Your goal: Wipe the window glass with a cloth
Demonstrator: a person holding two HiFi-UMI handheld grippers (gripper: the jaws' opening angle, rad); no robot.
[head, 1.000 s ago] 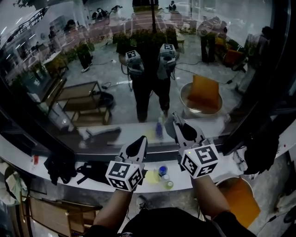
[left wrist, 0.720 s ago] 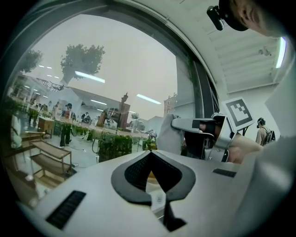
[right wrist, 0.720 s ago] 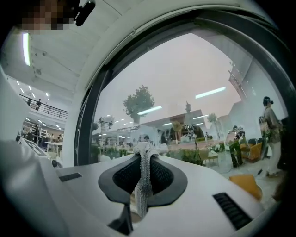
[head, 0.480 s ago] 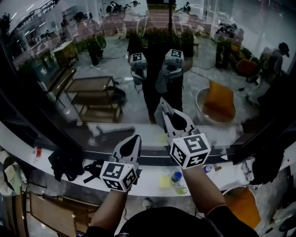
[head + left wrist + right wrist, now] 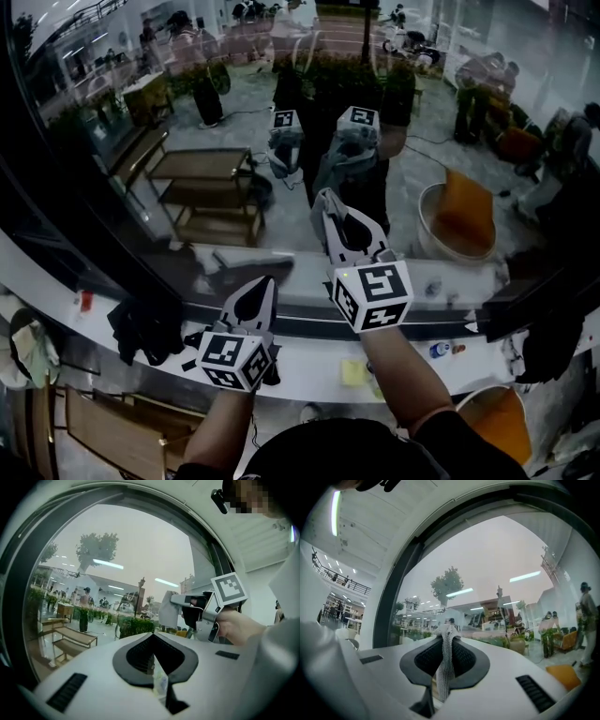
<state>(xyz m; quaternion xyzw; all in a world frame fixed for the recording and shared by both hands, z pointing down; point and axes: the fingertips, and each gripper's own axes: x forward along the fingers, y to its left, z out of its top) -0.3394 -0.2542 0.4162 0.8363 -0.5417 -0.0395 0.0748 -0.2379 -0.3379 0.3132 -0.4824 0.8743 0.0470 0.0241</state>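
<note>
Cloth, grey and woven like mesh, is sitting pinched between the closed jaws of the right gripper, bunching above the tips and hanging down the seam; this gripper is pointing up and forward at the window glass, close to the pane, though whether the cloth is touching it cannot be told. The left gripper is hovering lower and just to the left, above the white sill; its jaws are pressing together, with only a pale sliver showing at their seam, too small to identify. From the left gripper view the right gripper is showing at the right, the cloth drooping from its tips. The glass is mirroring both grippers and the person; a black bag is lying on the sill at the left.
</note>
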